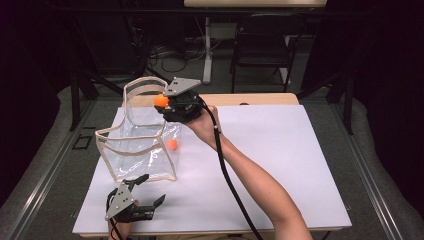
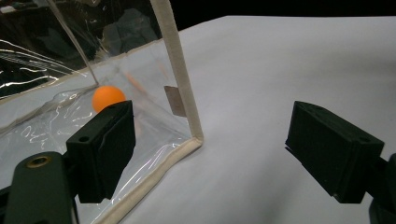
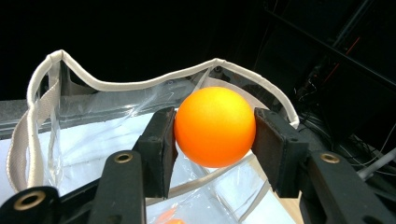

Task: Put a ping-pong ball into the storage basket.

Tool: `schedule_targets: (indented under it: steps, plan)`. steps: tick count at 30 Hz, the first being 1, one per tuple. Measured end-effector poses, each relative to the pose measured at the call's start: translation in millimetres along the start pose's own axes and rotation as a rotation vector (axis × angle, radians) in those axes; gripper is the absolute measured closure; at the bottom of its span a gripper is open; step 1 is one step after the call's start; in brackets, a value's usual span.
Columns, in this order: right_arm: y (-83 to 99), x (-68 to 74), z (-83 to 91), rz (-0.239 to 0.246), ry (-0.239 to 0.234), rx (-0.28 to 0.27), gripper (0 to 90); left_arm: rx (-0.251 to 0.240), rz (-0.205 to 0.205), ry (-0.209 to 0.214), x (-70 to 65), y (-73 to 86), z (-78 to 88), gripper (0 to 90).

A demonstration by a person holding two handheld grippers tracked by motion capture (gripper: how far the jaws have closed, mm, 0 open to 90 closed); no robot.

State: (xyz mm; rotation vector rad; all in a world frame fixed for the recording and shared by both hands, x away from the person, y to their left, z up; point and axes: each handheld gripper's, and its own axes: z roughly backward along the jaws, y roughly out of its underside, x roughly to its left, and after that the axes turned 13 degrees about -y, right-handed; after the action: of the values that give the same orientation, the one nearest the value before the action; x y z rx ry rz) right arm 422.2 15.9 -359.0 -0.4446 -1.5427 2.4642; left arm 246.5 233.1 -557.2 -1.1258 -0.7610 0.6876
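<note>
A clear plastic bag point(image 1: 142, 142) with cream trim stands open on the white table, left of middle. An orange ball point(image 1: 172, 144) lies inside it on the bottom; in the left gripper view this ball point(image 2: 107, 97) shows through the plastic. My right gripper point(image 1: 164, 103) is raised over the bag's far right rim, shut on a second orange ball point(image 1: 161, 100). The held ball point(image 3: 215, 126) sits between both pads, above the bag's rim point(image 3: 154, 84). My left gripper point(image 1: 150, 190) rests open near the front edge, by the bag's front corner point(image 2: 194, 137), nothing between its jaws.
The white table sheet point(image 1: 280, 150) stretches to the right of the bag. A black cable point(image 1: 230, 185) trails from the right gripper along the forearm. A dark chair point(image 1: 265, 45) and a table leg point(image 1: 207, 50) stand beyond the far edge.
</note>
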Motion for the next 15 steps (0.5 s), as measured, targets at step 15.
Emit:
schedule_targets:
  steps: [15]
  plan:
    - [4.1, -0.6, -11.6, -0.015, -0.017, 0.024, 50.0, 0.001, 0.001, -0.001, 0.2, 0.1, -0.1, 15.7]
